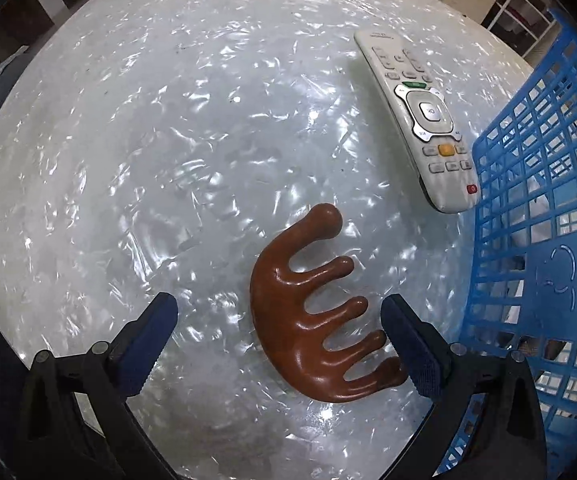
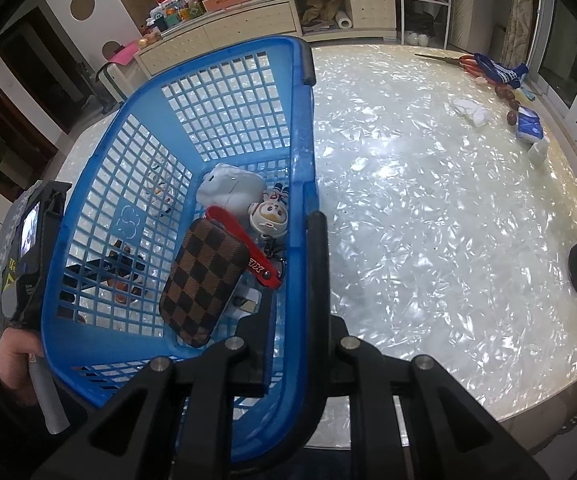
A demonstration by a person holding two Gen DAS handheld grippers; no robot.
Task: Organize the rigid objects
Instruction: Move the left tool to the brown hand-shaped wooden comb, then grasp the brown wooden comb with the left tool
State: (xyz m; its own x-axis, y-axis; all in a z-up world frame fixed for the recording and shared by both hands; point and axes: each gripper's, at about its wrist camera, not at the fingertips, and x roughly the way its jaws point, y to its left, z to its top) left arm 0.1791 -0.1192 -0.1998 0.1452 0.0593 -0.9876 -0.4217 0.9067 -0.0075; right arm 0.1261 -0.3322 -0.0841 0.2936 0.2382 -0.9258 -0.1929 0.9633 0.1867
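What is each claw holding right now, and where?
Right claw clamps the blue plastic basket by its near rim; left claw holds nothing.

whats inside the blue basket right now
In the blue basket: a checkered brown pouch, a red strap, a small panda figure and a white object. Whatever lies beneath the pouch is mostly covered.

A broad table [image 2: 428, 220] with a glossy, pearly white shell-patterned top fills both views, throwing back bright patches of light. Behind it a long cream sideboard [image 2: 248, 24] with a studded front runs along the wall, its top crowded with boxes and jars. A white open shelf rack [image 2: 424, 4] stands beside it. Windows [image 2: 568, 52] with a pale curtain line the right side, and dark doorways open on the left
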